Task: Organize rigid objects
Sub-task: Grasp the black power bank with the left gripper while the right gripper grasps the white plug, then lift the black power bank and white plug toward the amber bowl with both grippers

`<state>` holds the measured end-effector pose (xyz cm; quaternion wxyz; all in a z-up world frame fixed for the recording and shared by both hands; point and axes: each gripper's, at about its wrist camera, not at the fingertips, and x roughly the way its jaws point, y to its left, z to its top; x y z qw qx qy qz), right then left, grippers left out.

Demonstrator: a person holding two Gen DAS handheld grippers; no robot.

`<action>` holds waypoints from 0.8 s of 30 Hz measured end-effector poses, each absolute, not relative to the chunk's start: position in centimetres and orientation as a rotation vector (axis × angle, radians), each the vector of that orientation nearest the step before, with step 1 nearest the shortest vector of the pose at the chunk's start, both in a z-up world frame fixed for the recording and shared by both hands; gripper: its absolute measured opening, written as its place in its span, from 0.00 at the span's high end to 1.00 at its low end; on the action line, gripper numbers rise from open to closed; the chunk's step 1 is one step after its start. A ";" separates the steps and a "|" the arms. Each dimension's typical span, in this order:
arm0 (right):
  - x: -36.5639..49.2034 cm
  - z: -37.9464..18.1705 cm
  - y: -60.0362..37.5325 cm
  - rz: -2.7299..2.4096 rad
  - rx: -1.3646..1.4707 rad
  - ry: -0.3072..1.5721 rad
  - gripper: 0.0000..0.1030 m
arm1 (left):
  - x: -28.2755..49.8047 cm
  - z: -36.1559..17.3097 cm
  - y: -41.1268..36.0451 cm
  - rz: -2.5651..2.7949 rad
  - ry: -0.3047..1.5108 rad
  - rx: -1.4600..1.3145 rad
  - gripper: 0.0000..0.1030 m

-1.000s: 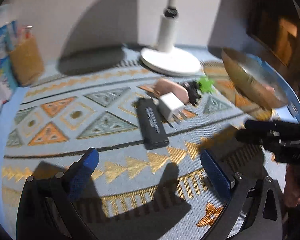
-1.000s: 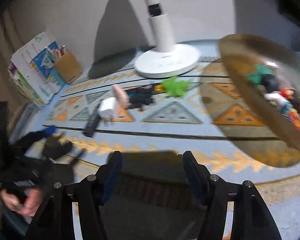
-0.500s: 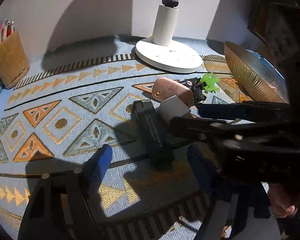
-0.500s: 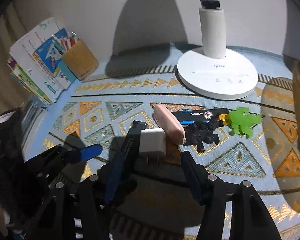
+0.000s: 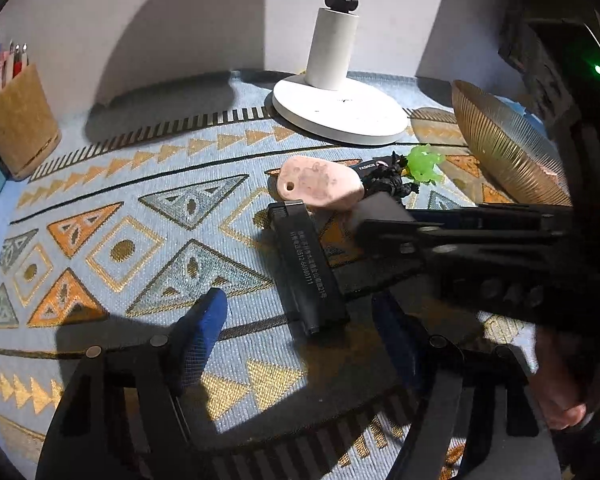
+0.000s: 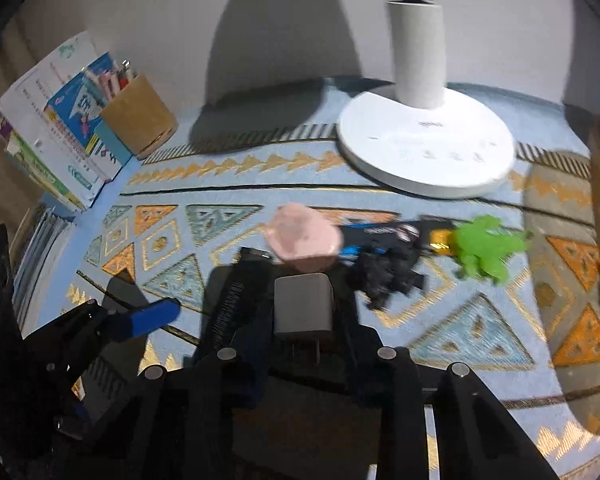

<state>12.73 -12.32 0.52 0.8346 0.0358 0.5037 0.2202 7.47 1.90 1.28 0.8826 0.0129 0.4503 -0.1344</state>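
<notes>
My right gripper (image 6: 303,318) is shut on a white charger (image 6: 303,304), pinching its sides low over the patterned mat (image 6: 480,332). In the left wrist view it reaches in from the right, with the charger (image 5: 380,208) in shadow at its tips. My left gripper (image 5: 296,332) stands open, its blue pads (image 5: 200,332) on either side of the near end of a black bar (image 5: 304,264) without touching it. A pink oval piece (image 5: 320,184) lies just beyond the bar. Past it are a black toy figure (image 6: 384,272) and a green toy (image 6: 484,248).
A white lamp base (image 5: 340,112) stands at the back. A ribbed gold bowl (image 5: 500,148) sits at the right edge. A brown pencil cup (image 6: 140,120) and stacked books (image 6: 60,132) stand at the far left. A dark flat card (image 6: 380,230) lies under the black toy.
My right gripper swung in from the bowl side to the cluster and shut on the white charger. My left gripper's jaws narrowed and it edged closer to the black bar.
</notes>
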 end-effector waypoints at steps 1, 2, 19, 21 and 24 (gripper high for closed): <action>12.6 0.6 -13.1 0.461 0.088 1.075 0.71 | 7.6 1.3 1.8 -0.277 0.938 0.032 0.29; 12.5 0.6 -13.8 0.448 0.092 1.081 0.71 | 7.7 1.3 1.7 -0.278 0.939 0.033 0.30; 4.0 1.4 -21.4 0.372 0.064 1.046 0.71 | 5.4 2.5 0.9 -0.275 0.893 -0.014 0.79; 2.9 1.2 -21.9 0.354 0.043 1.057 0.71 | 3.6 2.8 0.1 -0.303 0.890 -0.023 0.79; 1.0 1.2 -22.7 0.343 0.033 1.040 0.71 | 0.8 2.7 -1.2 -0.327 0.884 -0.030 0.79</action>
